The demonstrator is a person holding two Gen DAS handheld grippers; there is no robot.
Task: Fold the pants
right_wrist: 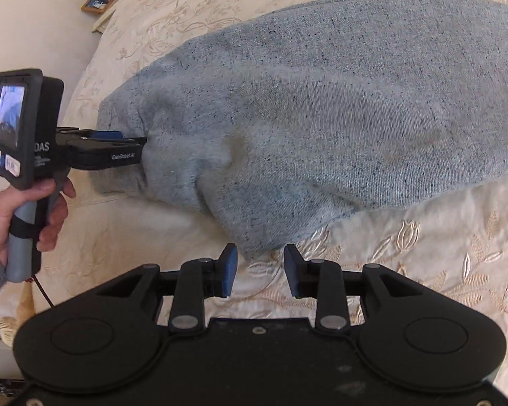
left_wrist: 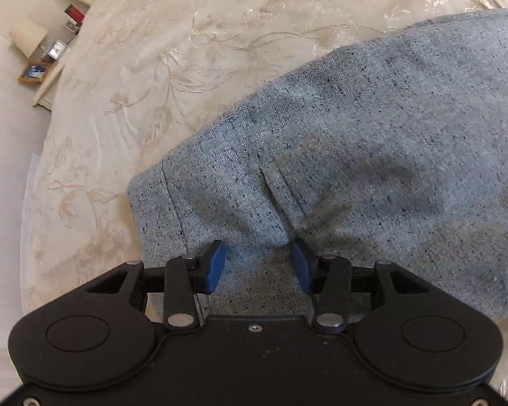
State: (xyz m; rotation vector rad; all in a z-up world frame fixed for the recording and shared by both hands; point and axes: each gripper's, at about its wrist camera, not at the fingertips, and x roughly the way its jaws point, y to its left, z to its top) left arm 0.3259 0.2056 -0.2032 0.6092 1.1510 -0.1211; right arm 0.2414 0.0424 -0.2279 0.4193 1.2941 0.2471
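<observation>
— What sort of place is this?
— A bedroom in a home. A bed (left_wrist: 193, 34) fills most of both views, covered with a cream bedspread (right_wrist: 440, 253) embroidered with flowers and leaves.
— Anything besides the bed?
— Yes, at the upper left of the left wrist view stands a bedside table (left_wrist: 47, 91) bearing a lamp with a pale shade (left_wrist: 27, 39), a small clock (left_wrist: 57, 49) and a framed picture (left_wrist: 34, 71).
</observation>
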